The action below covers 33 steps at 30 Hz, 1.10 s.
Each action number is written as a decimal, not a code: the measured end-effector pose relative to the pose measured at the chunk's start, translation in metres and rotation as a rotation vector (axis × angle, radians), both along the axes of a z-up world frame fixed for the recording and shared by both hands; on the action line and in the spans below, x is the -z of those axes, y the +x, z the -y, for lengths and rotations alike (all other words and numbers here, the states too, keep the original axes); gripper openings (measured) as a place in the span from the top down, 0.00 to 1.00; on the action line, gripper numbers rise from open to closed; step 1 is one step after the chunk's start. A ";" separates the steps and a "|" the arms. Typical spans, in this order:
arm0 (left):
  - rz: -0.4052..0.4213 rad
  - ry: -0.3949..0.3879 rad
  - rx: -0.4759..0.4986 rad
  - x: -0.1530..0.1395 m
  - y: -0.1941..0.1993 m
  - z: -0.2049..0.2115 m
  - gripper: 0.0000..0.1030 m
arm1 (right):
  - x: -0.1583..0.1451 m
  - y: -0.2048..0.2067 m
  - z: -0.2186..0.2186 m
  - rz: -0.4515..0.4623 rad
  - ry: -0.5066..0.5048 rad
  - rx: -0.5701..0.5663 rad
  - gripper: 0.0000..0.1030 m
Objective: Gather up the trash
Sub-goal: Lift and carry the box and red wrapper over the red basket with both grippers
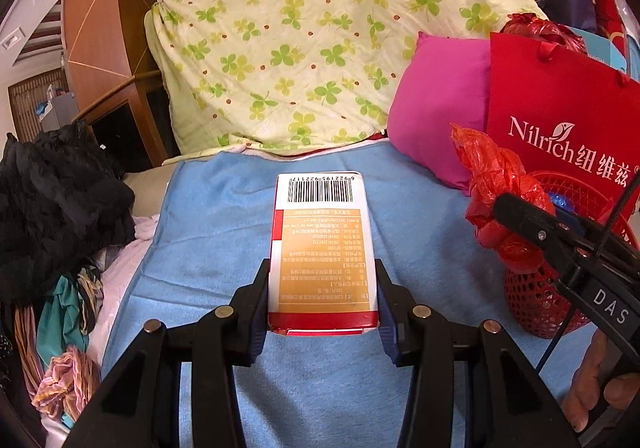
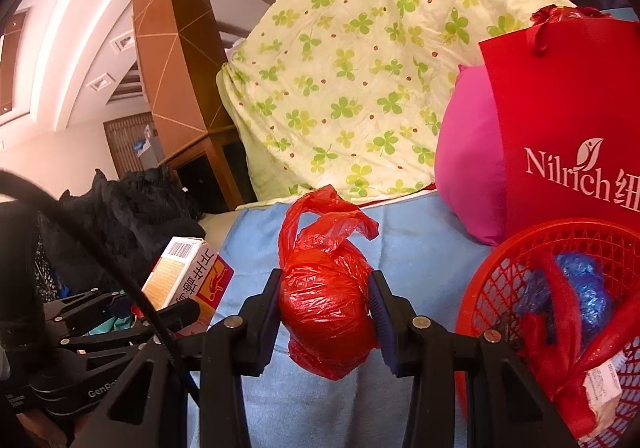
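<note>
My left gripper (image 1: 322,288) is shut on a red, white and tan carton (image 1: 322,248), held lengthwise with its barcode end pointing away, above a blue towel (image 1: 224,232). In the right wrist view the same carton (image 2: 188,276) shows at lower left. My right gripper (image 2: 326,296) is shut on a knotted red plastic bag (image 2: 326,308), also lifted over the towel; that bag (image 1: 502,199) appears at the right of the left wrist view. A red mesh basket (image 2: 516,280) stands to the right, holding a blue crumpled bag (image 2: 580,288) and red wrappings.
A green clover-print quilt (image 1: 304,39) is piled behind the towel. A pink pillow (image 1: 436,107) and a red paper shopping bag (image 1: 560,111) stand at the right. Dark clothes (image 1: 60,203) lie heaped at the left. A wooden cabinet (image 1: 108,27) rises at the back left.
</note>
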<state>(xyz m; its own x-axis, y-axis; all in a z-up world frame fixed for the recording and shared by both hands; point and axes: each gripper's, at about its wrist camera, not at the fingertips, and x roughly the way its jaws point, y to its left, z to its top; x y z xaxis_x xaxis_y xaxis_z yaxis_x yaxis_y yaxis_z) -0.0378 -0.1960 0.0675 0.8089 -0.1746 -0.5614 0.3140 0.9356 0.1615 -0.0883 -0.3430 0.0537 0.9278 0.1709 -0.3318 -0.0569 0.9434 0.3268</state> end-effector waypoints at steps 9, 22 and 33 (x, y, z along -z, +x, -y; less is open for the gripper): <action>0.010 0.001 0.016 -0.006 -0.004 0.014 0.54 | -0.003 -0.007 0.012 0.021 0.012 0.013 0.57; 0.023 -0.001 0.038 -0.010 -0.009 0.027 0.54 | -0.006 -0.016 0.020 0.039 0.023 0.033 0.57; 0.022 -0.001 0.056 -0.011 -0.011 0.032 0.54 | -0.006 -0.021 0.024 0.047 0.034 0.049 0.57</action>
<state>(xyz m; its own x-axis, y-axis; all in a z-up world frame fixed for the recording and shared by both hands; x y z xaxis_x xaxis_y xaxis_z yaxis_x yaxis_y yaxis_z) -0.0484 -0.2281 0.0784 0.8097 -0.2209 -0.5437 0.3628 0.9167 0.1678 -0.1096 -0.3670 0.0602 0.9495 0.1357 -0.2827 -0.0272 0.9337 0.3570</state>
